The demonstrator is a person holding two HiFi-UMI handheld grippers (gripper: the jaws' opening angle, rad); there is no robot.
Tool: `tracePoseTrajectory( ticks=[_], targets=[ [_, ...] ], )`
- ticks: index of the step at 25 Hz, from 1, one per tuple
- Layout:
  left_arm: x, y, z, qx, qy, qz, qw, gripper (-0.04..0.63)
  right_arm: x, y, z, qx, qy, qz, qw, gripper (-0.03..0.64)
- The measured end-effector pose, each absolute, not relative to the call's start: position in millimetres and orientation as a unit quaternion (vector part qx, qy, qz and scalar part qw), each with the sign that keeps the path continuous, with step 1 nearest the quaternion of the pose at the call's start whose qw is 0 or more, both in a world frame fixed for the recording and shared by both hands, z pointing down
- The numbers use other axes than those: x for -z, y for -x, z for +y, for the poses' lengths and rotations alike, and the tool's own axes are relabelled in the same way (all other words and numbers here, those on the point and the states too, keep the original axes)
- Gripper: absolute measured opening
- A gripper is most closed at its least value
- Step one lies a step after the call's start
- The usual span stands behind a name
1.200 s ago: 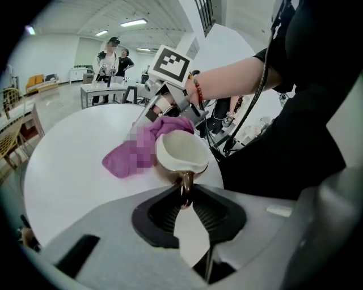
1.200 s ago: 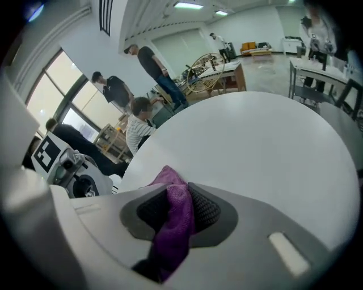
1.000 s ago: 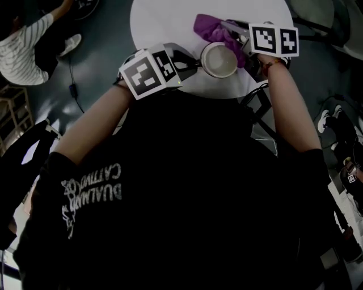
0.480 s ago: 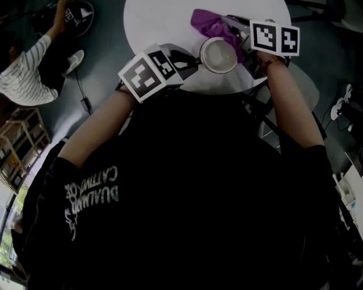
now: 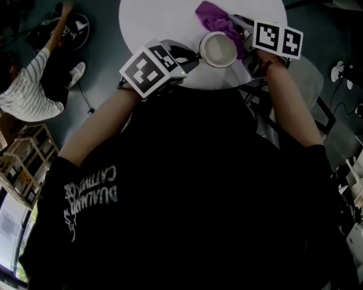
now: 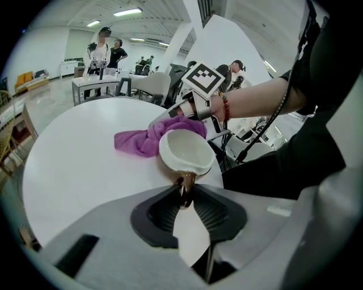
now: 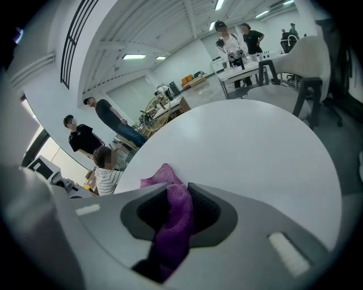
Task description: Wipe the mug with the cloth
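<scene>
A white mug point(image 5: 218, 50) with a brown handle stands upright near the front edge of the round white table point(image 5: 159, 20). My left gripper point(image 5: 191, 56) reaches it from the left. In the left gripper view the handle sits between the pads of the left gripper point(image 6: 184, 190), which touch it; the jaws have just been opening slightly. A purple cloth point(image 5: 212, 14) lies against the mug's far and right side. My right gripper point(image 5: 239, 25) is shut on it, and a fold of cloth point(image 7: 165, 177) runs between the pads of the right gripper point(image 7: 178, 198). The mug point(image 6: 184, 150) hides part of the cloth point(image 6: 136, 141).
A person in a striped shirt point(image 5: 28, 93) crouches on the floor to the left. A grey chair point(image 5: 306, 79) stands under the table's right side, and wooden shelves point(image 5: 25, 164) are at the lower left. Other people, tables and chairs point(image 6: 99, 85) stand far behind.
My right gripper has shifted a little and rolled with the cloth against the mug. The left gripper and the mug have kept their place. The head camera has shifted.
</scene>
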State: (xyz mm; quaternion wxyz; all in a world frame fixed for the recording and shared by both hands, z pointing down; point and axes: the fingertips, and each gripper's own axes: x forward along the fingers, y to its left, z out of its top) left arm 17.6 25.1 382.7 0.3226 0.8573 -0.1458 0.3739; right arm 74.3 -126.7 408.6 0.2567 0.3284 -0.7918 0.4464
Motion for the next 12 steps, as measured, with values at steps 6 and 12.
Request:
tracePoseTrajectory(
  ticks=[6, 12],
  targets=[
    [-382, -14, 25, -0.374, -0.859, -0.138, 0.321, 0.075, -406, -88, -123, -0.444, -0.377, -0.778, 0.237, 0.087],
    [-383, -16, 25, -0.376, -0.859, -0.133, 0.321, 0.075, -407, -103, -118, -0.433, -0.417, -0.766, 0.228, 0.087]
  ],
)
